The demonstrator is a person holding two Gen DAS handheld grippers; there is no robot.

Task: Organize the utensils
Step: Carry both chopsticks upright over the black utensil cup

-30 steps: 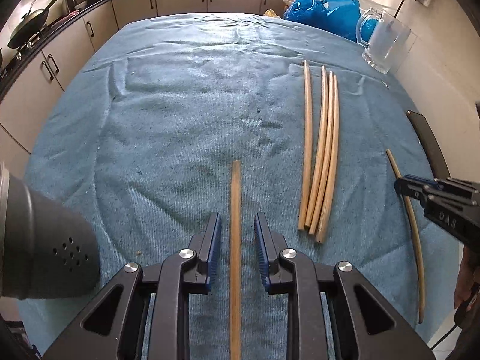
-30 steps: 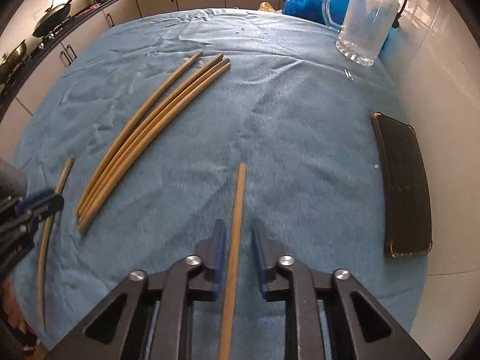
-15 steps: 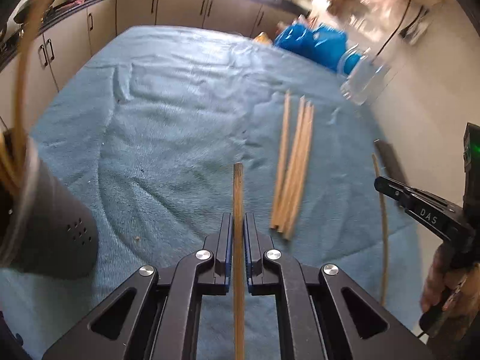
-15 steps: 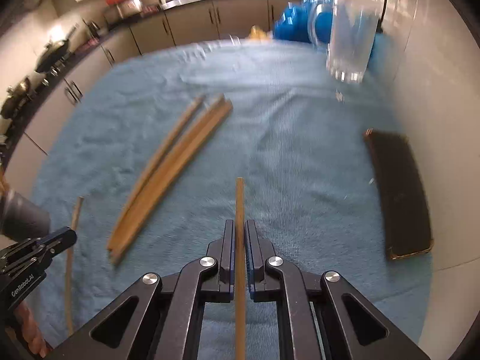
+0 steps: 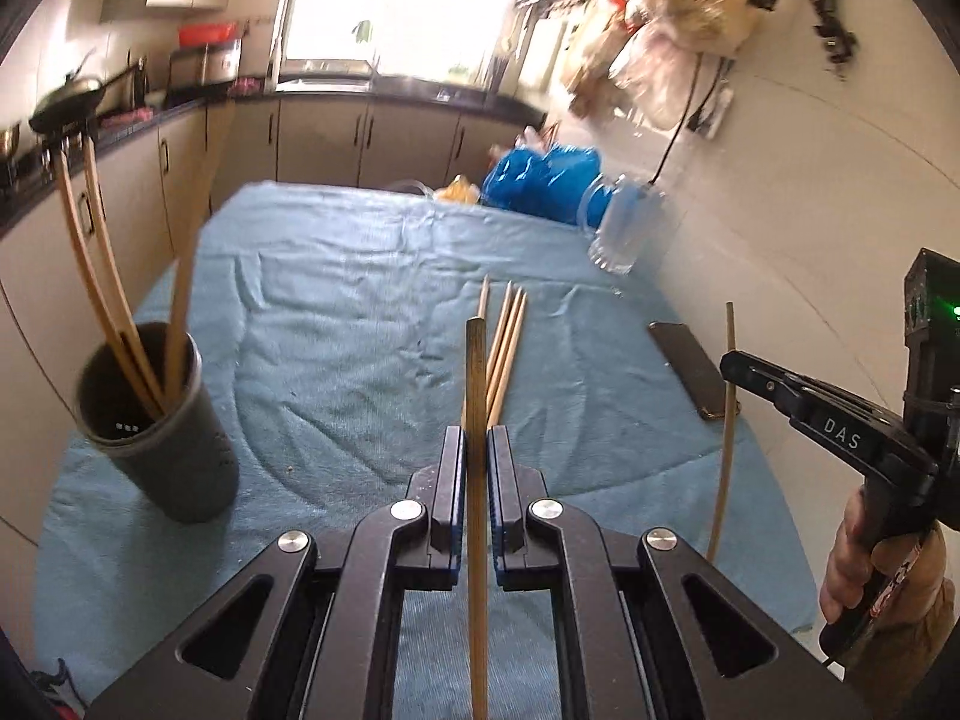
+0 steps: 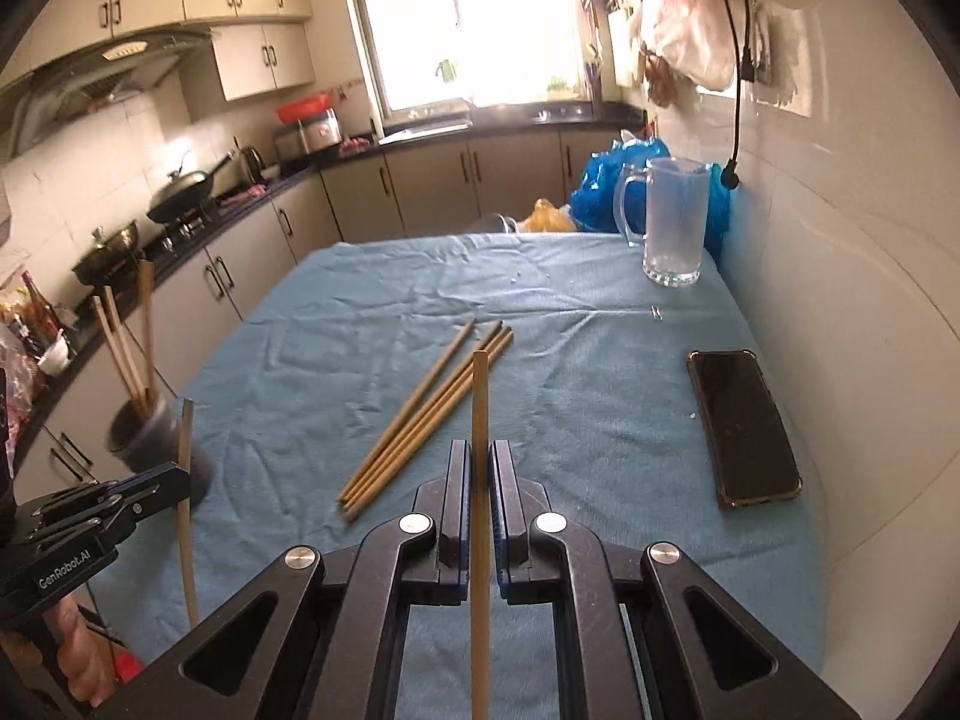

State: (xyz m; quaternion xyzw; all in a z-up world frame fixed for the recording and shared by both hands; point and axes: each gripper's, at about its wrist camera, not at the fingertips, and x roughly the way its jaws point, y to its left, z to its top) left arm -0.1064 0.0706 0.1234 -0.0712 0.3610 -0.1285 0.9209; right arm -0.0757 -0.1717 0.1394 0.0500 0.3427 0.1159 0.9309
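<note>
**Both grippers clamped on a chopstick each**

Plainly, each gripper pinched one wooden chopstick. The left gripper point(image 5: 475, 456) had its jaws pressed together on the left chopstick point(image 5: 475, 372), raised above the blue cloth point(image 5: 336, 324). The right gripper point(image 6: 478, 468) likewise squeezed the right chopstick point(image 6: 479, 402). Four loose chopsticks point(image 6: 429, 408) lay bundled on the cloth between them. At the left edge stood a dark cup point(image 5: 162, 450) holding more chopsticks. A black phone point(image 6: 744, 426) and a glass mug point(image 6: 672, 222) sat towards the wall.
</note>
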